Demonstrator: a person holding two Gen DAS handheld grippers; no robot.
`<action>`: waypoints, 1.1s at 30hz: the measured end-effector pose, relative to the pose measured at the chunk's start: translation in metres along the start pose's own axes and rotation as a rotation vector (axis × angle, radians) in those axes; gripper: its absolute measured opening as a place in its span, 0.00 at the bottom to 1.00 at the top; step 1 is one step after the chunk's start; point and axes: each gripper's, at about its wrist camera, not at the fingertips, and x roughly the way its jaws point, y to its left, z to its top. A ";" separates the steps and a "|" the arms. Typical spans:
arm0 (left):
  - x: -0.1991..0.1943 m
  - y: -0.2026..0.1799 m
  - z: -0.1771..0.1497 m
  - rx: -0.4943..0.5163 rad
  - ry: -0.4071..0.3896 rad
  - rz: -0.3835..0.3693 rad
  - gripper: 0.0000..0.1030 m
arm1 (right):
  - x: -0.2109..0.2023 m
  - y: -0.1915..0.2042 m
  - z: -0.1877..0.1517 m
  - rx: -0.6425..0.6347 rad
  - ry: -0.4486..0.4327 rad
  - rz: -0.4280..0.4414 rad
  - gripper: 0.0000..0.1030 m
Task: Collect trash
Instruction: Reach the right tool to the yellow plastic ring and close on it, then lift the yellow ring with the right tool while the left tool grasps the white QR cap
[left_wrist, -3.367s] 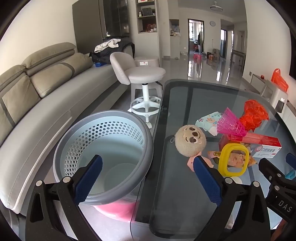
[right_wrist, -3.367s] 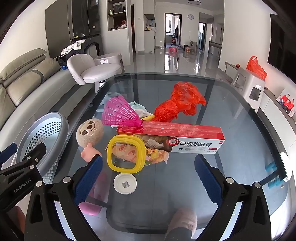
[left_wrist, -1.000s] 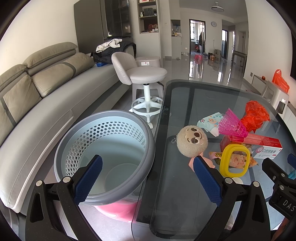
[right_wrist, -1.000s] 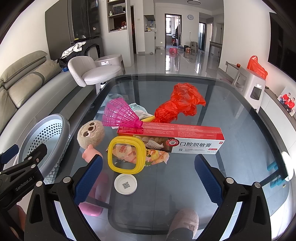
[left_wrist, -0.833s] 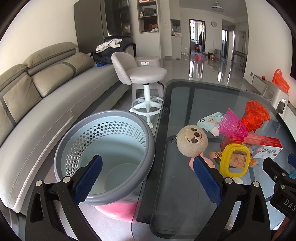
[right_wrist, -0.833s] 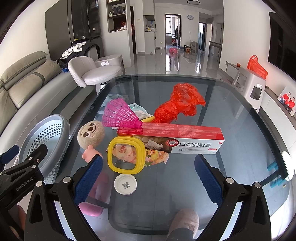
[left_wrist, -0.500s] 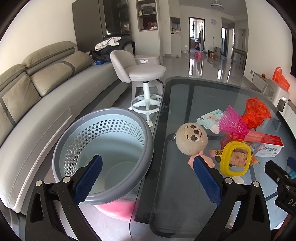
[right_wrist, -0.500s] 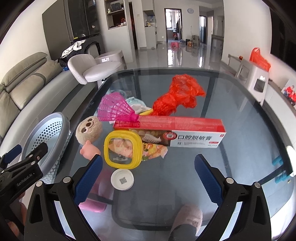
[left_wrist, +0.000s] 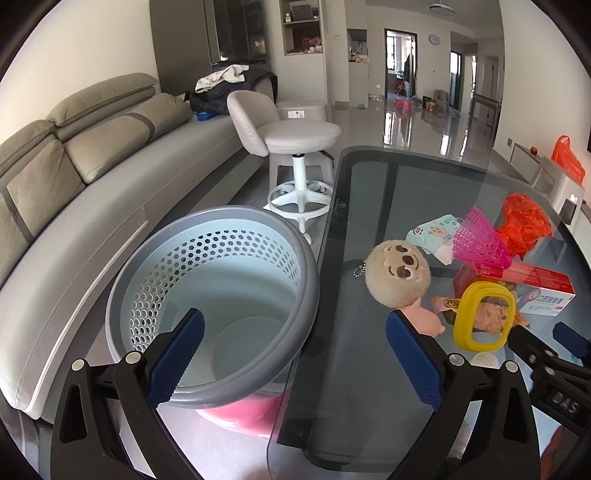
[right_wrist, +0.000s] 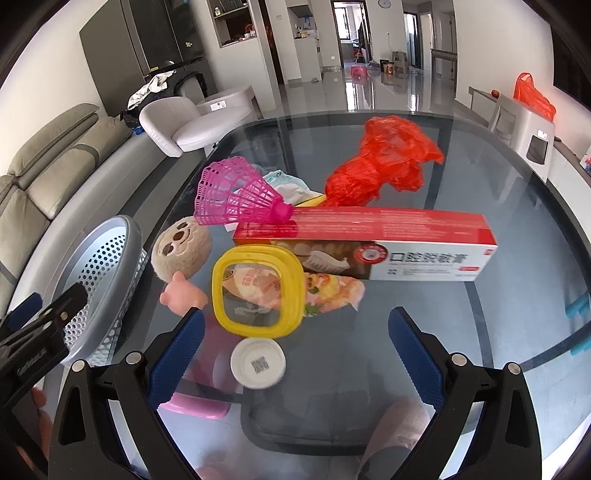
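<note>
Nothing grasped yet: right gripper (right_wrist: 295, 347) spread wide over the yellow ring (right_wrist: 258, 291), left gripper (left_wrist: 295, 354) likewise above the basket (left_wrist: 207, 295); descent and closure needed.

Bright daylight, glossy floor glare, sharp focus, fisheye-warped edges.

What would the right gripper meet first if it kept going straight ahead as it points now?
Probably the yellow square ring lying over the snack wrapper on the glass table; the right gripper is open and empty. Depth is uncertain, and the white cap lies nearer.
</note>
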 end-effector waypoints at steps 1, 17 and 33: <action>0.001 0.001 0.001 0.000 0.001 0.002 0.94 | 0.004 0.003 0.001 -0.010 0.009 -0.004 0.92; 0.010 0.018 -0.002 -0.031 0.025 0.013 0.94 | 0.048 0.033 0.016 -0.089 0.037 -0.088 0.90; 0.002 0.003 -0.004 0.003 -0.008 -0.052 0.94 | 0.013 0.019 0.014 -0.102 -0.039 -0.002 0.66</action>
